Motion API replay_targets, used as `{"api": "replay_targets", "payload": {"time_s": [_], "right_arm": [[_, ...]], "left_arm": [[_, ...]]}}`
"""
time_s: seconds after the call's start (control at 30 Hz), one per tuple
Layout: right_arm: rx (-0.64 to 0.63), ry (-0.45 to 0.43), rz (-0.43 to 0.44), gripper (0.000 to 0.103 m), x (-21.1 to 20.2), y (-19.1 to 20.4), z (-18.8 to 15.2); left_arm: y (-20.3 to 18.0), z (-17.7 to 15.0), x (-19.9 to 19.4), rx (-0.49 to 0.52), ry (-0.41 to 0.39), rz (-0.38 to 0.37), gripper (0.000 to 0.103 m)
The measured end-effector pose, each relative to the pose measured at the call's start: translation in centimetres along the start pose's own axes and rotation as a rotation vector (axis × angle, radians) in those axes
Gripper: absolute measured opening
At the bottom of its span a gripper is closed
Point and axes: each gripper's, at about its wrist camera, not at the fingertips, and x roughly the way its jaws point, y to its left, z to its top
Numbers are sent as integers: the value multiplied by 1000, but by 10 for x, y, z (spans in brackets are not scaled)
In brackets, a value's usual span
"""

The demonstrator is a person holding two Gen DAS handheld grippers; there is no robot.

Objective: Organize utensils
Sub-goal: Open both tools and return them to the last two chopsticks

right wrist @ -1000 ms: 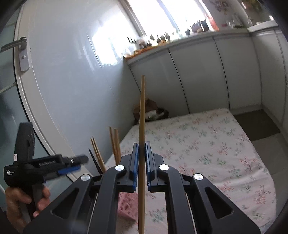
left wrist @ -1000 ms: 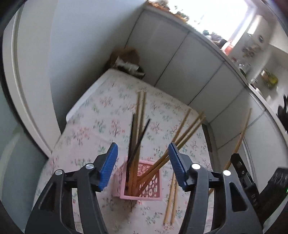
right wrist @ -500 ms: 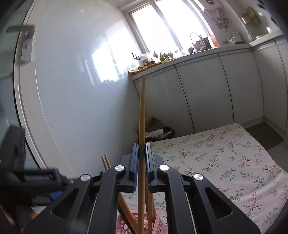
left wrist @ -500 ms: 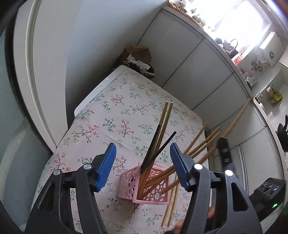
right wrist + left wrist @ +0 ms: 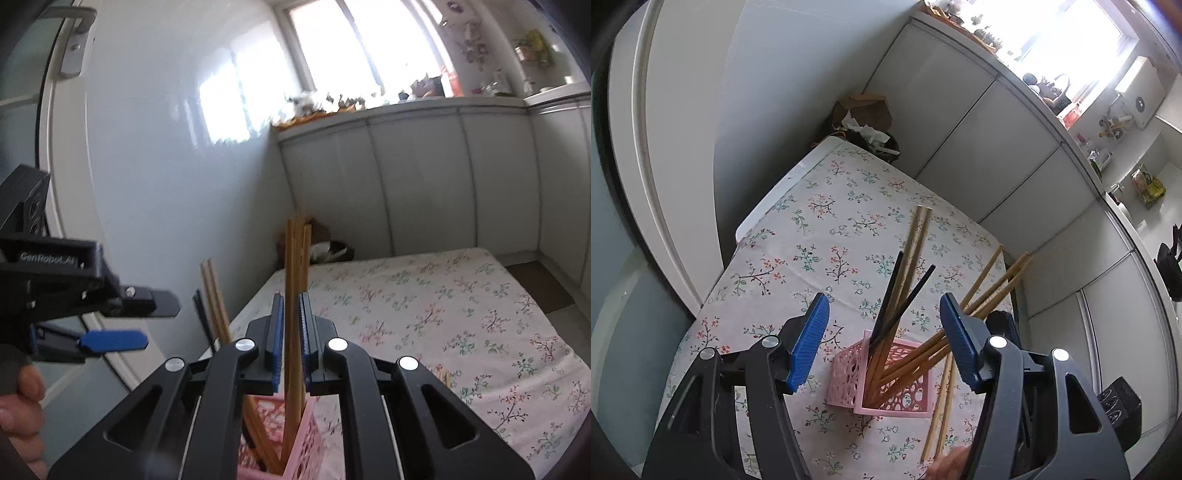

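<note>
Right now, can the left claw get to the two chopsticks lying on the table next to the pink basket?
Probably yes. The left claw is open, and the two chopsticks lie bare beside the basket, though the right claw hovers close.

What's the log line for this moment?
right gripper: shut on chopstick, tip in pink basket | left gripper: open, empty | table: two chopsticks loose

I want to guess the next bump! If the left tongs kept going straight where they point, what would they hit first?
Probably the black chopsticks standing in the pink basket, which sit right between the open left tongs. Depth is hard to judge here, so the wooden chopsticks beside them could come first.
</note>
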Motion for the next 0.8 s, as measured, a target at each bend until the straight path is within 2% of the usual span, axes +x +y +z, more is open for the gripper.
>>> {"api": "replay_targets", "payload": {"time_s": [0.07, 0.13, 0.27, 0.37, 0.47, 0.53, 0.63, 0.73, 0.8], "right_arm": [[3, 17, 7, 12, -6, -4, 7], [21, 24, 11, 23, -18, -13, 20], [41, 77, -53, 25, -35, -38, 50], [93, 171, -94, 28, -46, -72, 67], [101, 260, -153, 30, -53, -101, 67], [112, 294, -191, 30, -59, -120, 58], [238, 387, -262, 30, -63, -162, 36], [301, 432, -256, 32, -66, -180, 29], [310, 477, -274, 32, -66, -186, 22]], "left_arm": [[-1, 1, 0, 4, -1, -2, 59], [-4, 0, -3, 12, -6, -5, 59], [-17, -3, -11, 54, -24, -15, 59], [-42, -11, -20, 151, -52, -16, 59], [-73, -27, -23, 271, -54, -19, 59], [-100, -46, -17, 369, -19, -33, 63], [-133, -81, 3, 504, 84, -58, 65], [-151, -108, 29, 593, 166, -21, 65], [-156, -121, 50, 615, 214, 20, 65]]}}
